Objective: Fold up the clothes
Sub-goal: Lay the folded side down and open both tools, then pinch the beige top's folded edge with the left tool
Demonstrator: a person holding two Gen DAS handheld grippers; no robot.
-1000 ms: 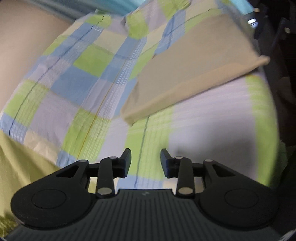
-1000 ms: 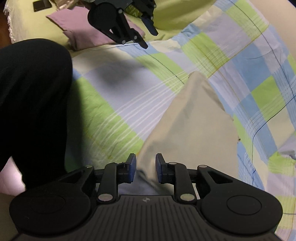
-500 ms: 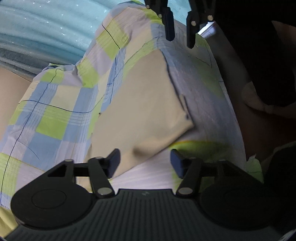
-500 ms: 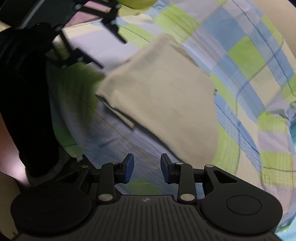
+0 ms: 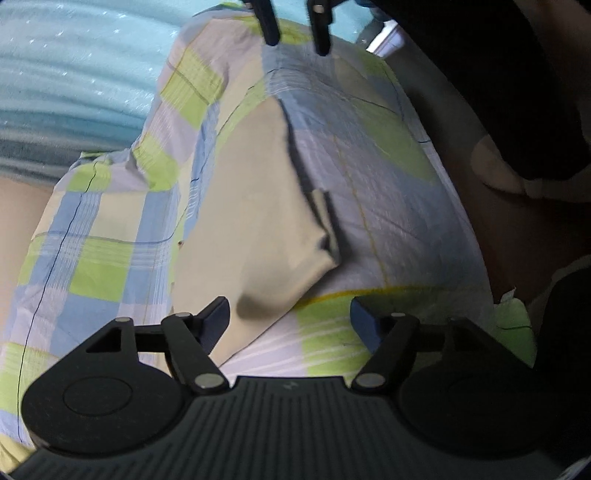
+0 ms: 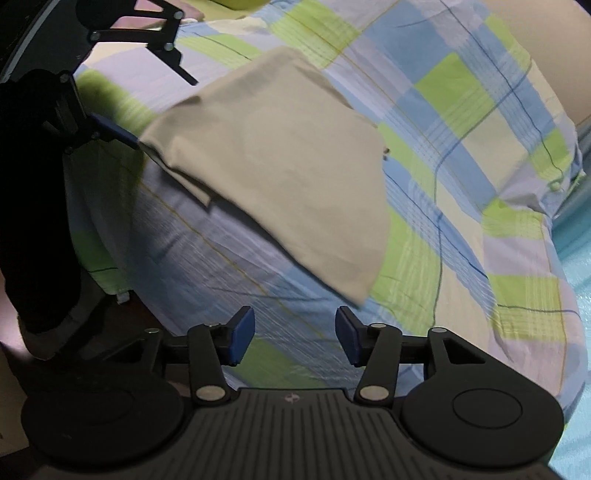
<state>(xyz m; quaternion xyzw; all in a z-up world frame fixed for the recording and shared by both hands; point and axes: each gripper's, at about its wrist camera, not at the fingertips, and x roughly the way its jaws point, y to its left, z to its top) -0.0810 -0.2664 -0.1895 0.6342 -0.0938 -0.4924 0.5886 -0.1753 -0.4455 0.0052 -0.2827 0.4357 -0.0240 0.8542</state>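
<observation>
A folded beige cloth lies flat on a checked blue, green and white bedsheet. It also shows in the right wrist view. My left gripper is open and empty, at the cloth's near corner. My right gripper is open and empty, just short of the cloth's opposite corner. Each gripper appears in the other's view, the right one at the top and the left one at the upper left.
The bed's edge drops to a dark floor on the left of the right wrist view. A person's dark leg stands by that edge. A turquoise cover lies beyond the sheet.
Both grippers have opened wider. They have swung round to opposite corners of the beige cloth and moved closer to it.
</observation>
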